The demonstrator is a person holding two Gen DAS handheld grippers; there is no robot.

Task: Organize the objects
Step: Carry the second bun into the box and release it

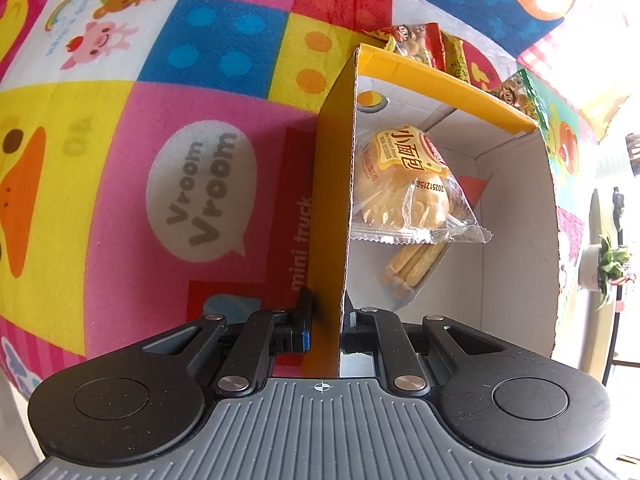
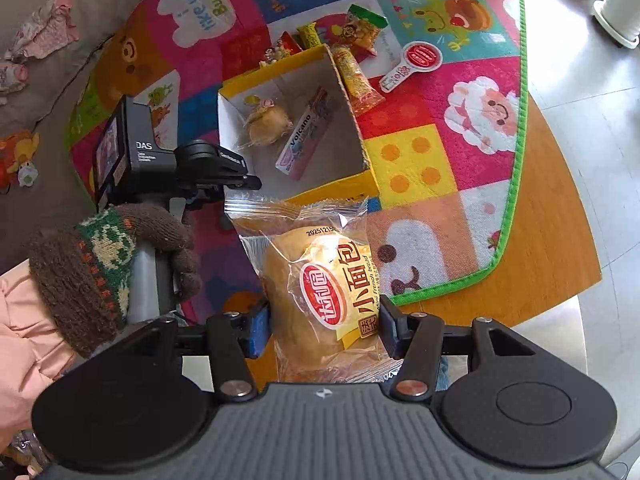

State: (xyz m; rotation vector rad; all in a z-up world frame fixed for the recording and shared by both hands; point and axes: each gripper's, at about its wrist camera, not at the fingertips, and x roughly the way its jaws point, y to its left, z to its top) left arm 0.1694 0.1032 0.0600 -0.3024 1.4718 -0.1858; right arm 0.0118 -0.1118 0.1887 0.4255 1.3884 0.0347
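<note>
A yellow cardboard box (image 1: 440, 80) with a white inside stands on a colourful play mat. My left gripper (image 1: 326, 320) is shut on the box's near wall (image 1: 332, 184), one finger outside and one inside. Inside lie a wrapped bread bun (image 1: 408, 176) and a snack pack under it. In the right wrist view the box (image 2: 360, 128) holds a bun (image 2: 266, 122) and a pink Volcano pack (image 2: 306, 136). My right gripper (image 2: 324, 328) is shut on another wrapped bread bun (image 2: 320, 296), held above the mat just before the box.
Several snack packets (image 2: 360, 76) lie on the mat behind and beside the box, with a red-and-white paddle tag (image 2: 412, 64) to the right. The mat's green edge (image 2: 516, 184) ends on a wooden table. Plant pots (image 2: 620, 4) stand on the floor beyond. A gloved hand (image 2: 120, 264) holds the left gripper.
</note>
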